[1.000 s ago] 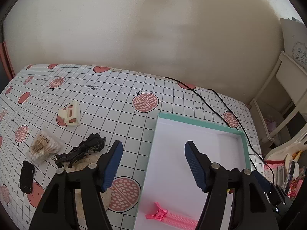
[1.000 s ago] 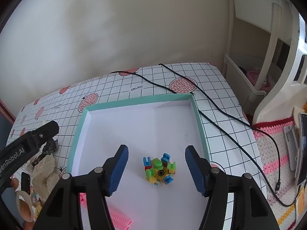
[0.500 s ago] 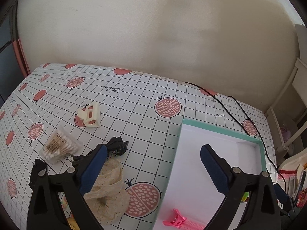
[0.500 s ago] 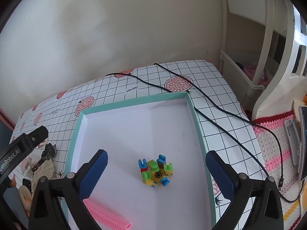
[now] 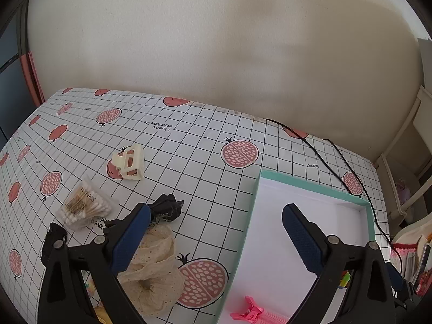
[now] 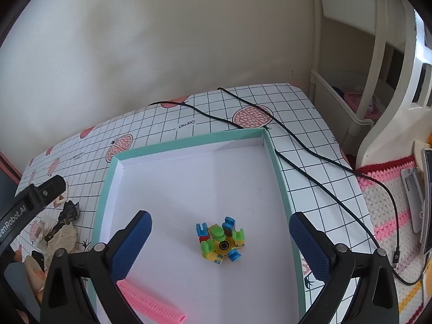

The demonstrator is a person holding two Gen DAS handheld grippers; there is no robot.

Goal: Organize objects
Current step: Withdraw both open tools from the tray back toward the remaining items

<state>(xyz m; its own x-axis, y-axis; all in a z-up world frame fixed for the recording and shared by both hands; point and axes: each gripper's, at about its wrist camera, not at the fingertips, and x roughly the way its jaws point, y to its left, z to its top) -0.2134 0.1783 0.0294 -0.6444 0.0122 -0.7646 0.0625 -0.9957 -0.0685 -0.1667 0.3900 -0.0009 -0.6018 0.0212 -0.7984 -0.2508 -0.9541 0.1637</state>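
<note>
A mint-rimmed white box (image 6: 278,172) (image 5: 313,186) lies on the checked tablecloth. Inside it sit a colourful block spinner toy (image 6: 220,240) and a pink hair clip (image 6: 151,303) (image 5: 256,314). My right gripper (image 6: 220,240) hangs open above the box, its blue pads wide on either side of the toy. My left gripper (image 5: 216,232) is open over the box's left rim, holding nothing. Left of the box lie a cream lace scrunchie (image 5: 154,267), a black scrunchie (image 5: 166,209), a pack of cotton swabs (image 5: 85,206) and a cream claw clip (image 5: 129,162).
A black cable (image 6: 297,140) runs along the table behind and right of the box. A white shelf unit (image 6: 361,86) and a crocheted mat (image 6: 391,216) stand off the table's right edge. A wall backs the table.
Both grippers opened wide from a narrower gap. The left gripper's view swung left, showing more of the loose items; the right gripper pulled back slightly from the toy.
</note>
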